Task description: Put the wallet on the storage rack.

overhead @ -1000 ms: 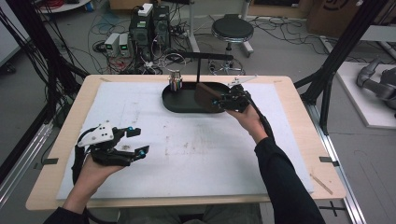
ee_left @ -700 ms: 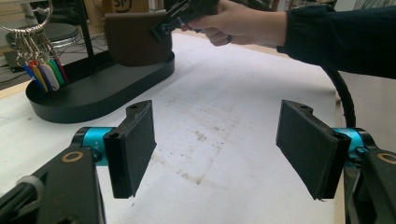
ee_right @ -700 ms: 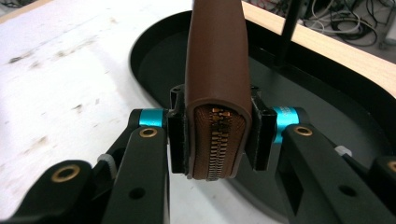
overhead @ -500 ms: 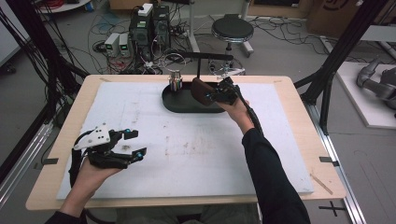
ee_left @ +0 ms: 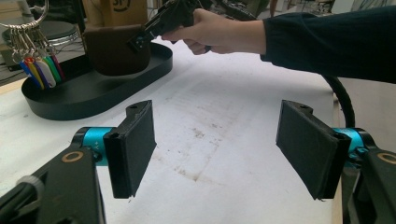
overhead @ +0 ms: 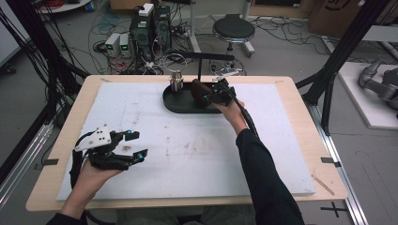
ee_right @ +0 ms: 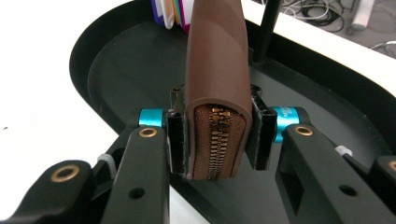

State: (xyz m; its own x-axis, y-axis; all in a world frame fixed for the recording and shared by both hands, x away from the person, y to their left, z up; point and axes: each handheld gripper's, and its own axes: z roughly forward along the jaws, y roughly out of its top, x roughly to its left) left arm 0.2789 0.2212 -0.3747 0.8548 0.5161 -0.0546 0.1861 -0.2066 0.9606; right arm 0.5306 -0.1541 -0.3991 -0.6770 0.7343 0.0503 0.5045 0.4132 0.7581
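Note:
A brown zipped wallet [ee_right: 215, 88] stands on edge between the pads of my right gripper [ee_right: 215, 140], which is shut on it over the black oval tray [ee_right: 116, 60]. In the high view the right gripper [overhead: 213, 95] holds the wallet [overhead: 198, 90] at the tray [overhead: 180, 104] near the table's far edge. A ring of coloured key tags [ee_left: 39, 65] hangs at the tray's left end, seen as a bunch of keys [overhead: 176, 80] from above. My left gripper [overhead: 133, 144] rests open near the front left of the table, its jaws wide apart with nothing between them [ee_left: 217, 140].
A thin black post [ee_right: 268, 28] rises from the tray just behind the wallet, carrying a horizontal bar [overhead: 206, 56]. The white mat [overhead: 187, 145] covers most of the wooden table. Cables, power boxes and a stool [overhead: 230, 29] lie on the floor beyond.
My right gripper has carried the wallet leftward along the tray, toward the keys. The left gripper has stayed where it was, open.

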